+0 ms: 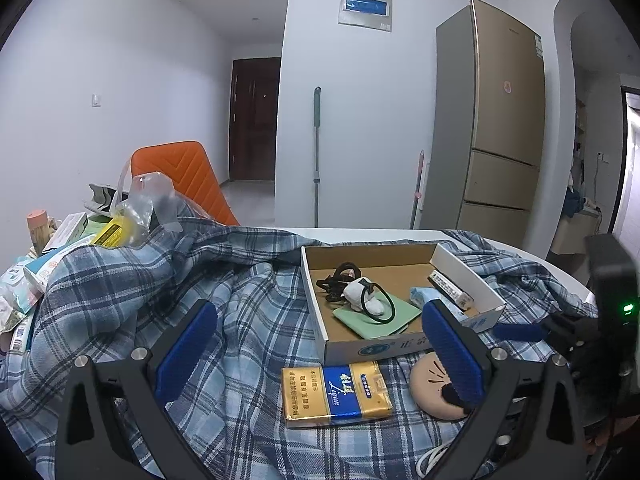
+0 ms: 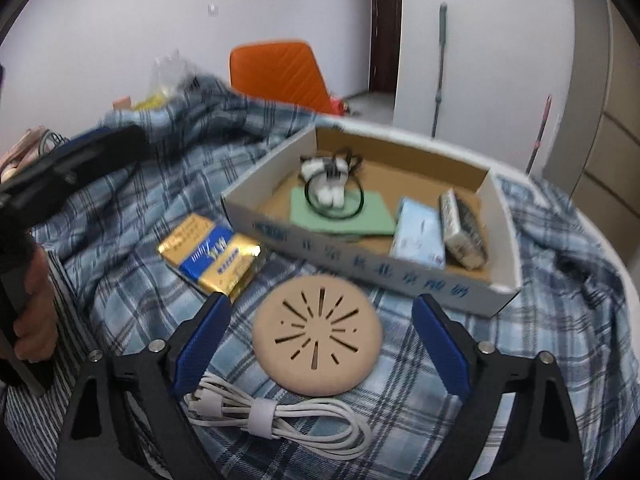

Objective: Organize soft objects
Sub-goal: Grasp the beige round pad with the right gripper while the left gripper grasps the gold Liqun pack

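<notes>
The right gripper (image 2: 320,340) hangs with jaws spread wide either side of a round beige slotted pad (image 2: 317,333) lying on blue plaid cloth (image 2: 132,208). A bundled white cable (image 2: 280,416) lies just beside it, a shallow cardboard box (image 2: 360,256) beyond.

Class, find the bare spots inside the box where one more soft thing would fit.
The box has bare cardboard along its far wall, behind the green cloth and tissue pack. Its near half is crowded: the cloth with a white bundle on it, tissue pack and remote.
</notes>
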Available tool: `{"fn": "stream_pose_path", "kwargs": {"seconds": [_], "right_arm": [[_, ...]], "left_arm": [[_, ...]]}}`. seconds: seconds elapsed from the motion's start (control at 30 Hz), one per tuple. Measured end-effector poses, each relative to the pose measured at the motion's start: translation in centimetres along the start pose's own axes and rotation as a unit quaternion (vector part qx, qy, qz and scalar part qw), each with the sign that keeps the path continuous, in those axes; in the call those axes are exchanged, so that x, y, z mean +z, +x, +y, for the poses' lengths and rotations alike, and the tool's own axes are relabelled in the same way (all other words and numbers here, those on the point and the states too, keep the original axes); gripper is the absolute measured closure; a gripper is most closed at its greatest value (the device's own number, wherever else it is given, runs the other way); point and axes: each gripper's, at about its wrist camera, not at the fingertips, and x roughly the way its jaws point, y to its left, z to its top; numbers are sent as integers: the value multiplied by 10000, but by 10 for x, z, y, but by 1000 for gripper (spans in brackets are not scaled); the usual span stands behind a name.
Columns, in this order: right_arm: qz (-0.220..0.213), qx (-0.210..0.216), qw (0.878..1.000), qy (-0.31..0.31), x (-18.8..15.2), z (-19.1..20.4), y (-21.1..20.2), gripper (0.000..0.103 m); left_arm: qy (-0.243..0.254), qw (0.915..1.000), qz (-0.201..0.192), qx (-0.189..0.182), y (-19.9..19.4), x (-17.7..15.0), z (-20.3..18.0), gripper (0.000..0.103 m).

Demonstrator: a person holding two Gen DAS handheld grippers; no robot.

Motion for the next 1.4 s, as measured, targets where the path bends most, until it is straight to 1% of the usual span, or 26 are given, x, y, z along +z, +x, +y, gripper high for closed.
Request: {"fn": "stream_pose_path", "kwargs": {"seconds": [0.07,0.17,0.33,0.47,0.7,0.93,1.0,1.03,1.1,1.17,1.23,1.33,1.4], "right_arm": [[234,95,9996,90,-1,-4,9,17],[467,126,9986,215,-3,-10,18,19],[764,436,9959,191,-6,-9,28,20],[796,459,9954,256,-7,-12,28,20],[900,319,9953,134,-5,-7,33,19],[908,202,9957,14,-5,-3,33,20],[732,199,9971,25,-5,-3,26,24],[602,169,9980,48,-4,-4,21,25],[294,115,9994,125,-3,-8,8,25],[-51,104,9996,240,-2,-14,-6,26],[-388,83,9986,347,-1,-17,-20,26],[-963,-116,9940,513,0,-25,-44,26],[-1204,-318,9905,589,0,-27,-53,26]], "left_arm": [[-5,10000,27,17,1,0,0,0],[-42,10000,26,13,1,0,2,0],[-39,10000,37,14,2,0,2,0],[-4,10000,29,27,1,-1,0,0],[2,10000,15,14,0,0,0,0],[48,10000,59,-15,2,-1,-2,0],[38,10000,55,-16,2,-1,-2,0],[29,10000,50,-6,2,-1,-1,0],[-16,9999,-24,130,-1,-1,0,0],[-85,9999,-43,69,-1,-1,4,0],[-73,9999,61,42,3,-1,4,0],[-7,9995,320,-15,11,-1,3,2],[51,9978,650,-103,21,-2,0,3]]}}
